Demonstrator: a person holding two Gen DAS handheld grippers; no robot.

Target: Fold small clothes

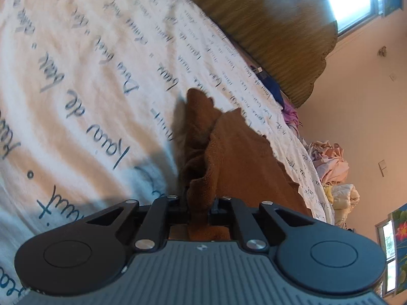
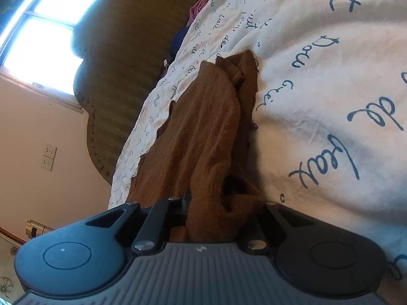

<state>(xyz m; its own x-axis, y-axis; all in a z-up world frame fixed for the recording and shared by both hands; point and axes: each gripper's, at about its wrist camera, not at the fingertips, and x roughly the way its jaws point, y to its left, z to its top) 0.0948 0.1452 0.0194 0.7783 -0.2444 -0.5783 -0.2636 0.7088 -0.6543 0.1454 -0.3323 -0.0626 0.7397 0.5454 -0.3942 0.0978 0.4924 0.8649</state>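
Two claws—left claw (image 1: 199, 213), right claw (image 2: 212, 216)—clamped on brown garment (image 1: 229, 152).

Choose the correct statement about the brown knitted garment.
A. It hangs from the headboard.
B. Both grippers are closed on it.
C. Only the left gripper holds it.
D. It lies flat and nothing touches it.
B: in each wrist view the brown knitted garment is bunched between closed fingers, at the left gripper and at the right gripper, over the printed bedsheet.

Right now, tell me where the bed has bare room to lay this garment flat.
Bare white lettered bedspread lies beside the brown garment, away from the headboard. Crowded: clothes pile along the bedspread's far edge.
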